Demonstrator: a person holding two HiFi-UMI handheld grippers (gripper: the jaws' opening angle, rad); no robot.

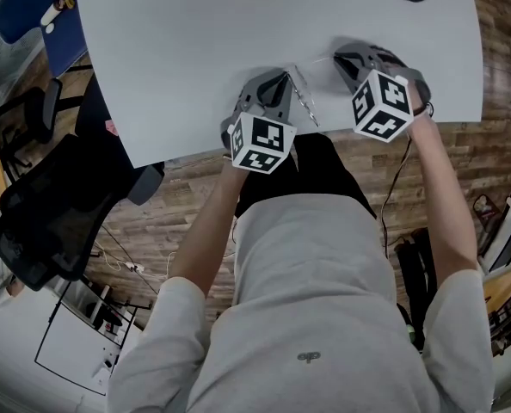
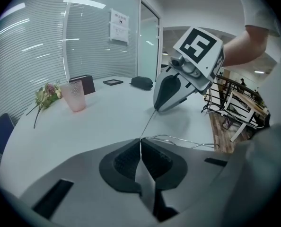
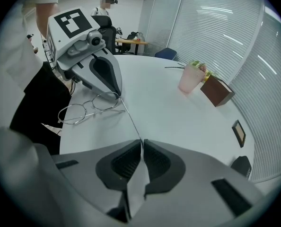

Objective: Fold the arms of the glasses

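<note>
Round wire glasses (image 3: 83, 110), one arm pulled straight

At the smooth table's (image 1: 195, 58) near edge, the left gripper (image 2: 140, 140) and right gripper (image 3: 141, 141) each pinched the same thin metal arm (a ribbed pink cup (image 2: 74, 96) stood well apart, contents unclear).

Bright, even, from overhead; faint soft shadow beneath right gripper (image 2: 156, 109); heavy fisheye bending, dark vignette at edges.

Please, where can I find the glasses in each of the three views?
Head view: glasses at upper centre, over the white table, between the left gripper and the right gripper.
Left gripper view: centre, just past its own closed jaws, lenses to the right.
Right gripper view: left of centre, lenses below the left gripper.
Shared landmark: the straight arm stretched between both grippers' tips.
</note>
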